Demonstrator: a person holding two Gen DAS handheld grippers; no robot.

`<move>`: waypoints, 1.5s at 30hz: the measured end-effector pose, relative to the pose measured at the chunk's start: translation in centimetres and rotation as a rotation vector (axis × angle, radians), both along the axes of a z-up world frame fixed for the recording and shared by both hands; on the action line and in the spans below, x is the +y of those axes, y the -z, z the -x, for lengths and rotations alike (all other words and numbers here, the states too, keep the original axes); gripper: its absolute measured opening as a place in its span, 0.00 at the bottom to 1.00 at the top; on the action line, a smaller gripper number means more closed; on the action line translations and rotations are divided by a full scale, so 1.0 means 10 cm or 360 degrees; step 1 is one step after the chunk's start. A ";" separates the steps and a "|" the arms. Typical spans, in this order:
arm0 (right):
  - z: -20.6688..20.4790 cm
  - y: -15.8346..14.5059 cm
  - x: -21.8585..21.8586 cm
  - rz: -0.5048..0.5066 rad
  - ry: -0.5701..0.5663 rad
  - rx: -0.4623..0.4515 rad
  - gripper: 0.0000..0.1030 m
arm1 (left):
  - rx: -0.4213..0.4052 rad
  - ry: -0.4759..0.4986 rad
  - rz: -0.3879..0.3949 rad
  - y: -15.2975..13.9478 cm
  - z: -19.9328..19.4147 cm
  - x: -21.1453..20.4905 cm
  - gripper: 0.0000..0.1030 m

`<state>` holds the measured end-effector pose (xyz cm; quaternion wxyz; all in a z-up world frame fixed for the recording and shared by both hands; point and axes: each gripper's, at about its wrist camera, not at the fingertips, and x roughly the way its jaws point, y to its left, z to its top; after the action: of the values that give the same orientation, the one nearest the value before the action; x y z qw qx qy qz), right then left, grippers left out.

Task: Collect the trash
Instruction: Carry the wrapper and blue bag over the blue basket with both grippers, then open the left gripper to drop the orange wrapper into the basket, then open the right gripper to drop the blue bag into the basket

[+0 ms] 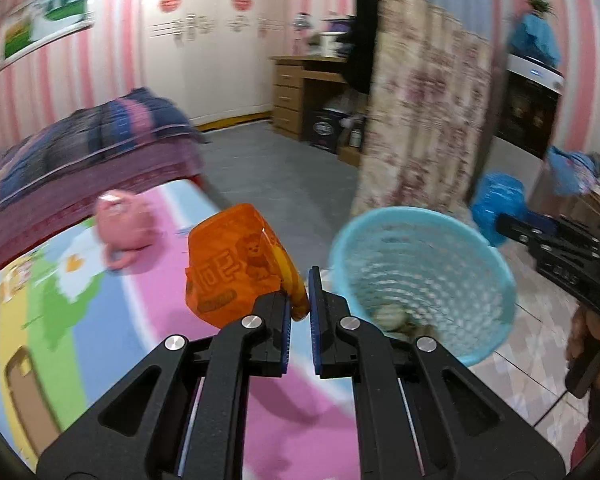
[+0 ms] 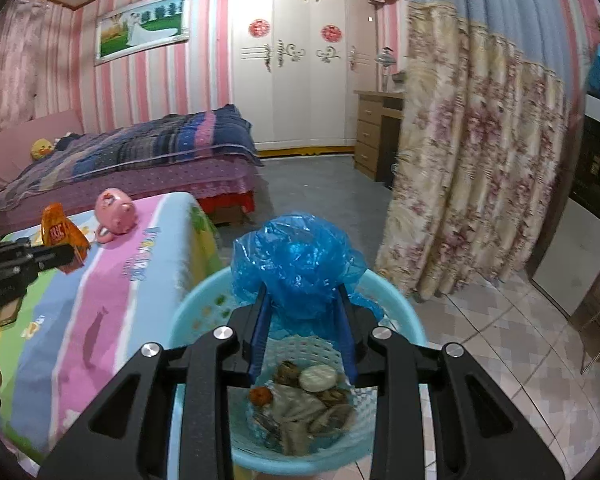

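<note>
We held the left tool (image 1: 299,300) nearly closed on the thin yellow edge of an orange snack wrapper (image 1: 232,264), which stood up from the tips above the colourful cartoon mat (image 1: 100,320) covering the surface. In the right wrist view the same wrapper (image 2: 62,236) showed at the far left, gripped at the end of the left tool (image 2: 70,254) over the mat (image 2: 112,292). Our right tool (image 2: 304,300) stood at a narrow opening, clamped on a crumpled blue plastic bag (image 2: 296,260), and the bag hung just over the rim of the light blue mesh bin (image 2: 404,320). The left wrist view showed that bag (image 1: 496,208) as a blurred blue lump beyond the bin (image 1: 420,276), with the right tool (image 1: 548,240) behind it. The bin stood on the tiled floor (image 2: 500,340) just beside the mat's edge, and in its bottom lay food scraps (image 2: 304,404), among them a round white piece and something orange. A pink plush toy (image 2: 115,210) rested on the mat well apart from both tools, nearer the bed (image 2: 140,152).
</note>
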<state>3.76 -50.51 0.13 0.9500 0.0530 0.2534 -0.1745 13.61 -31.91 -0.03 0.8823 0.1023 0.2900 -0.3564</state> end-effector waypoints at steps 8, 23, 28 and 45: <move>0.21 0.00 -0.36 -0.0027 0.0109 -0.0022 0.30 | 0.0041 0.0245 0.0053 -0.04 0.24 -0.53 0.06; 0.23 0.24 -0.60 -0.0092 0.0154 0.0037 0.30 | 0.0058 0.0256 -0.0187 0.42 0.12 -1.08 0.15; 0.16 0.30 -0.57 -0.0098 0.0142 0.0060 0.30 | 0.0009 0.0149 -0.0231 0.45 0.05 -0.97 0.54; -0.33 0.44 -0.39 -0.0096 0.0122 0.0098 0.68 | -0.0063 -0.0392 -0.0024 0.12 -0.20 -0.06 0.94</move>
<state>7.04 -54.39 -4.25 0.9324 0.0861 0.2854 -0.2045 15.57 -32.56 -1.22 0.9241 0.0795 0.2855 -0.2411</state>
